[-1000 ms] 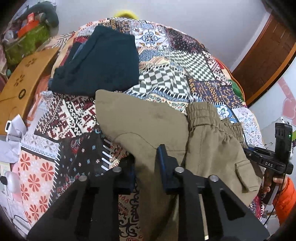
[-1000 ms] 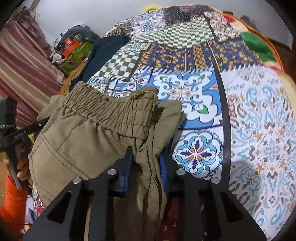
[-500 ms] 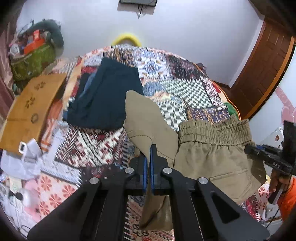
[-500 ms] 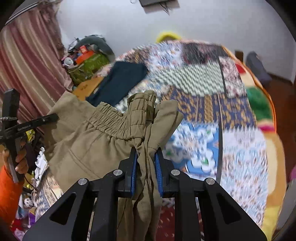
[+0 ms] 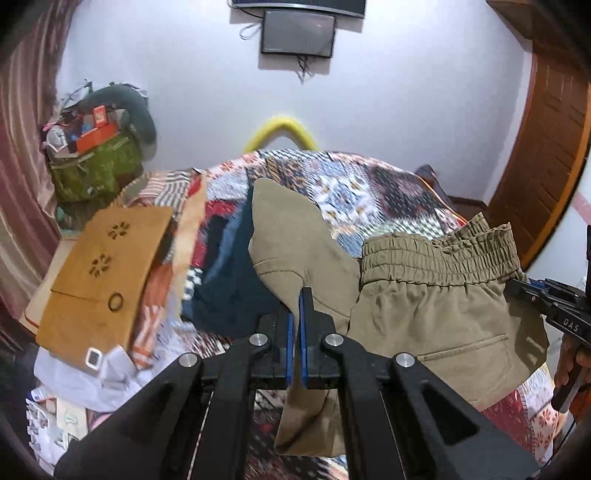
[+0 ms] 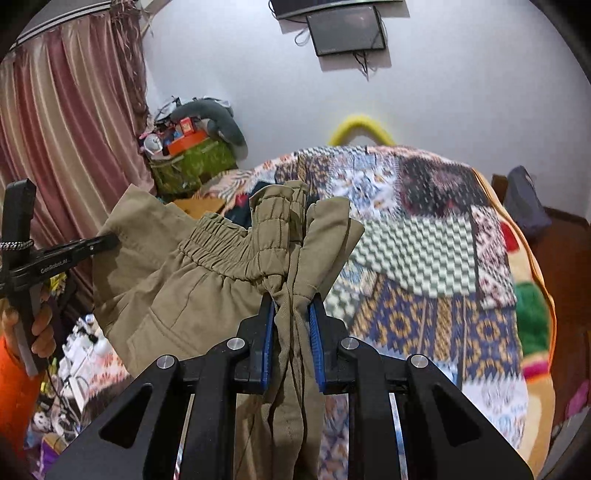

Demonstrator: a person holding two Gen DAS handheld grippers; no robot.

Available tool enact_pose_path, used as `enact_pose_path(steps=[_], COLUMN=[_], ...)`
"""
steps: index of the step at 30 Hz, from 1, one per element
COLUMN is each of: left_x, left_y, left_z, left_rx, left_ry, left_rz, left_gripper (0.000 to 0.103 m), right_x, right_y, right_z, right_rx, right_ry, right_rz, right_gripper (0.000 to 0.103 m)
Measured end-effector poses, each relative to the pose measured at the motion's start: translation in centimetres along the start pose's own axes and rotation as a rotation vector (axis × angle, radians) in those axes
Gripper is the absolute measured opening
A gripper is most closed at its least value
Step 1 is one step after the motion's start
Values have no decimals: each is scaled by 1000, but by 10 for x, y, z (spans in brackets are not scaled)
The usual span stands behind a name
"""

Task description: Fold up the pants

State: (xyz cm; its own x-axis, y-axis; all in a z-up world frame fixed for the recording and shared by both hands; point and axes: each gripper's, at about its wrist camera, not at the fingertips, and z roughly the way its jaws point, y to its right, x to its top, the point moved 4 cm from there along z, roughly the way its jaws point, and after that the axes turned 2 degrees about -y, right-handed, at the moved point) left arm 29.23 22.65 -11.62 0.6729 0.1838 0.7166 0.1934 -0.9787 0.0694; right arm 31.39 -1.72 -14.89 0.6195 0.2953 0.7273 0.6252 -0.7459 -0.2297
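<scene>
My left tongs [image 5: 295, 314] are pinched tight on a thin edge of the khaki pants [image 5: 424, 306], the blue pads nearly meeting with only a fold of cloth between them. My right tongs [image 6: 291, 321] are clamped narrow on a thick bunch of the same pants [image 6: 207, 288], just below the gathered waistband [image 6: 221, 243]. The pants hang in the air between the two, above the bed [image 5: 369, 184], waistband up and a back pocket facing the left camera.

By the far wall, at the left, a green bag [image 5: 96, 166] stands stuffed full: an orange box [image 5: 98, 134] and other small things I cannot make out poke from its top, and a grey neck pillow [image 5: 136, 107] curls over it. The right view shows the same bag [image 6: 195, 162] beside a pink striped curtain [image 6: 62, 122].

On the bed's patchwork quilt [image 6: 424, 266] lies a dark blue garment [image 5: 229, 280], partly hidden behind the raised pants. A brown board [image 5: 107, 273] with cut-out patterns leans at the bed's left edge, over white cloth and clutter. A yellow hoop [image 5: 280, 129] shows behind the bed, a dark screen [image 5: 297, 35] is mounted on the wall, and a wooden door [image 5: 550, 140] stands at the right.

The side of my left tool reads "GenRobot.AI" [image 6: 53, 266] in the right view; in the left view the right tool shows "DAS" [image 5: 570, 325].
</scene>
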Motion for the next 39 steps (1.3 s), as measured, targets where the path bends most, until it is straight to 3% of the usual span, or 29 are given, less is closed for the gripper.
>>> enact_pose_path(steps=[11,23,29,33,35,39], left_x=[34,24,4,-10,-13,-12], left_y=[-65,-121,-136,-139,-137,-125], left_z=[59,175,219,225,218,194], left_rx=[97,175,223,186,193,186], left_ry=[-5,-103,-177,-226,-226,-219], left_rz=[-65,-137,-153,-187,-190,-159], left_gripper=[2,2,3,13,26,39], right_x=[37,34,20,15,14,16], right_y=[-23,-33,-18,-8,-9,-14], right_z=[80,184,219,216,210,185], right_rx=[-3,-63,-105,-81,-90,-98], right_ry=[-11,-77,-168,-222,-244,-221], right_rz=[-13,-48,-10,66,64,50], right_gripper=[16,16,17,25,25,28])
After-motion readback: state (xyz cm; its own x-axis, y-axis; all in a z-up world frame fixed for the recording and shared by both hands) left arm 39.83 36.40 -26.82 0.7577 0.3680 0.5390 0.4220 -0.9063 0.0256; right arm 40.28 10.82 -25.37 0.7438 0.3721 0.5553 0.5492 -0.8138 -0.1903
